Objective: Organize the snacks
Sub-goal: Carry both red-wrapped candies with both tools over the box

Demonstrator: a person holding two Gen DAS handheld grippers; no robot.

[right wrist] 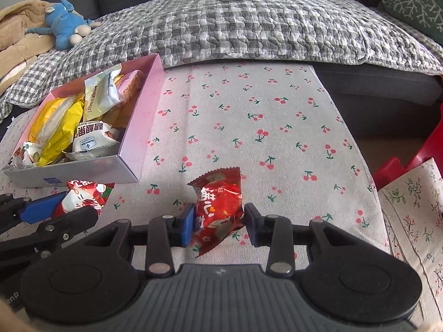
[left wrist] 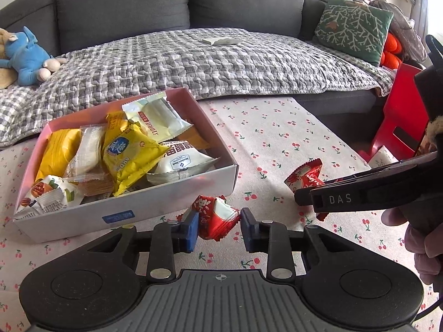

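Note:
On the cherry-print cloth (left wrist: 277, 138) stands an open pink-and-white box (left wrist: 83, 221) holding several yellow, white and clear snack packets (left wrist: 130, 155). Just right of its near corner, my left gripper (left wrist: 218, 229) is shut on a red-and-white snack packet (left wrist: 216, 215), its blue pads pressing both sides. The right wrist view shows this gripper (right wrist: 80, 204) at the lower left, beside the box (right wrist: 144, 110). Further right, my right gripper (right wrist: 218, 224) is shut on a second red snack packet (right wrist: 218, 207), crumpled between the pads. From the left wrist view, that gripper (left wrist: 304, 200) and packet (left wrist: 304, 177) are seen side-on.
Behind the table is a grey sofa with a quilted checked blanket (left wrist: 207, 63), a blue plush toy (left wrist: 25, 61) and a green cushion (left wrist: 354, 27). A red plastic chair (left wrist: 401, 121) and a floral cloth (right wrist: 415, 207) stand at the table's right edge.

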